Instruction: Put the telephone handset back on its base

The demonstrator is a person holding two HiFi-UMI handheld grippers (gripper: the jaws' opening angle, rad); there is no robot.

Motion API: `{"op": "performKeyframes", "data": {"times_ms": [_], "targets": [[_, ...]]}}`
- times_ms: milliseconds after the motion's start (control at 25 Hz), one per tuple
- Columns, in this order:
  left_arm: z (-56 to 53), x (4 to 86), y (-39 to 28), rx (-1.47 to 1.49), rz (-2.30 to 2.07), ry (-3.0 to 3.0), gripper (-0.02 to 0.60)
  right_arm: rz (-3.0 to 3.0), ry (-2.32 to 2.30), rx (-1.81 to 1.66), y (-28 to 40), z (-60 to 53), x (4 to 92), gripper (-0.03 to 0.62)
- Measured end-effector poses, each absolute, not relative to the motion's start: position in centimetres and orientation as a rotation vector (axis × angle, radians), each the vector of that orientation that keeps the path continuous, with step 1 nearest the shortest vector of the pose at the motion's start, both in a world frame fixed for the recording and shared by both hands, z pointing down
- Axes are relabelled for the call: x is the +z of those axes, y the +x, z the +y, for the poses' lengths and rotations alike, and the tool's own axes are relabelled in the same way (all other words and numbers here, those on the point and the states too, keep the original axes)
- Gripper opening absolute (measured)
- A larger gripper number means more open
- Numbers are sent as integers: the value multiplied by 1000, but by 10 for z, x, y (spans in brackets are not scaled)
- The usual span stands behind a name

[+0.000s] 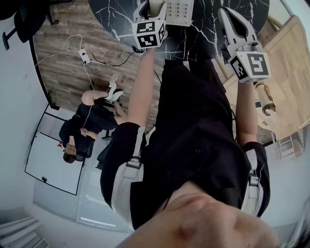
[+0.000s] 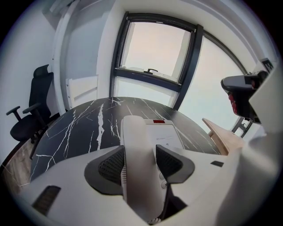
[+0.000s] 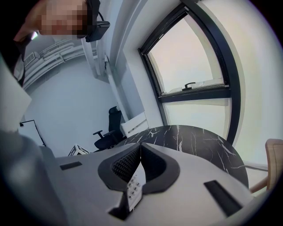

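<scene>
The white handset (image 2: pixel 136 150) lies along the left side of the white telephone base (image 2: pixel 167 134) on the black marble table (image 2: pixel 79 128). My left gripper (image 2: pixel 139 164) straddles the handset, one ribbed pad on each side; the jaws stand wide and I see no squeeze on it. In the head view its marker cube (image 1: pixel 149 33) hangs just left of the keypad of the base (image 1: pixel 180 12). My right gripper (image 3: pixel 140 148) is shut with nothing between its pads, and phone keys (image 3: pixel 132 190) show below them. In the head view the right gripper (image 1: pixel 228 18) hovers right of the base.
A black office chair (image 2: pixel 31 110) stands left of the table and a wooden chair (image 2: pixel 223 134) at its right. On the wood floor lie a cable and power strip (image 1: pixel 85 55). A person (image 1: pixel 87 126) sits at the left, beside a white board (image 1: pixel 53 164).
</scene>
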State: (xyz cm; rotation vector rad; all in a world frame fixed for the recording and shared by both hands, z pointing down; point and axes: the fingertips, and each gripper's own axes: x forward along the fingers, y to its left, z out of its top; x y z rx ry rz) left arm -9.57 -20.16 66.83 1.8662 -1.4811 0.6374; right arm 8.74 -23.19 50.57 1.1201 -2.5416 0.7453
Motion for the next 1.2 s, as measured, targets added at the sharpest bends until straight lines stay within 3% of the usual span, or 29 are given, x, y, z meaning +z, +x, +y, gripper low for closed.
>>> {"op": "performKeyframes", "data": {"times_ms": [560, 1200], "targets": [[-191, 636, -99, 594, -1485, 1937, 238, -2526, 1148, 742, 80, -213, 486, 31], [-125, 550, -98, 468, -1410, 2141, 175, -2549, 1323, 601, 75, -142, 436, 31]]}}
